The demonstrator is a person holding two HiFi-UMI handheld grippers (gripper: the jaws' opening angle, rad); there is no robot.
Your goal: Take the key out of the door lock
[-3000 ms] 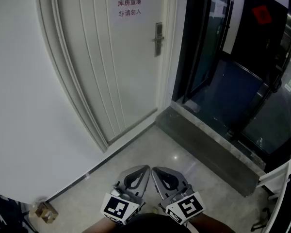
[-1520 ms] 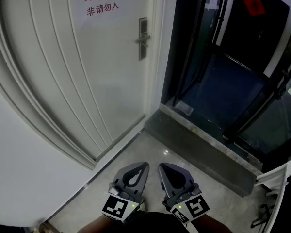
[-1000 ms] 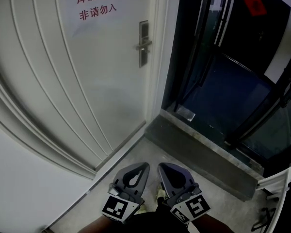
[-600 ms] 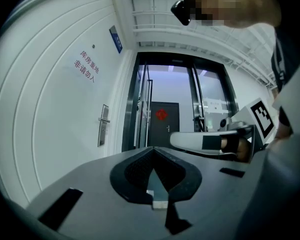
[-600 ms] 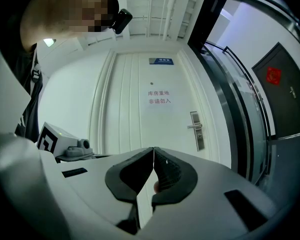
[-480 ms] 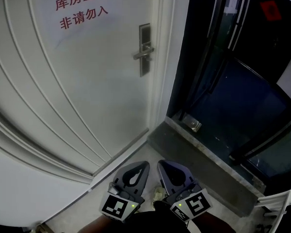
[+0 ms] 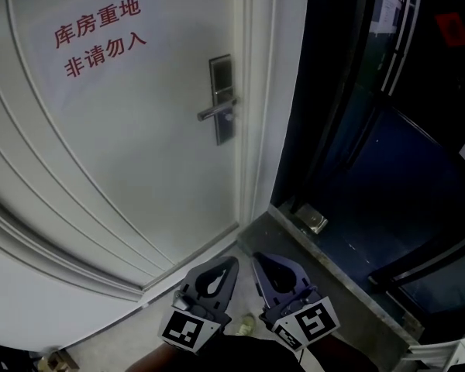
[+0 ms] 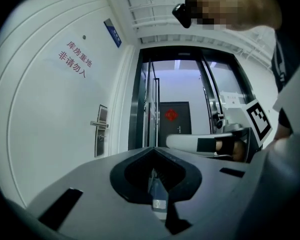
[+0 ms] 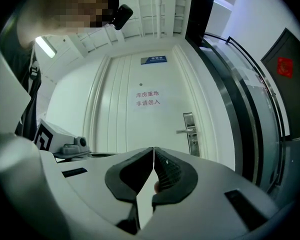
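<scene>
The white door [image 7: 124,153] carries a silver lock plate [image 7: 222,99] with a lever handle [image 7: 215,112]. A small spot under the lever [image 7: 229,118] may be the key; it is too small to make out. Both grippers hang low, far below the lock, side by side. My left gripper [image 7: 231,264] is shut and empty, as the left gripper view [image 8: 153,150] shows, with the lock plate [image 8: 102,130] far off to its left. My right gripper [image 7: 260,263] is also shut on nothing [image 9: 153,149], and the lock plate [image 9: 191,134] lies ahead to its right.
Red characters on a paper sign [image 7: 97,41] sit on the door's upper left. Right of the door frame stands a dark glass entrance [image 7: 372,130] behind a raised stone threshold [image 7: 333,273] with a metal floor fitting [image 7: 313,221]. A small box [image 7: 50,360] lies at the lower left.
The head view has closed in on the door: the lock plate looks larger and has drifted left. Both grippers stay shut, low and together.
</scene>
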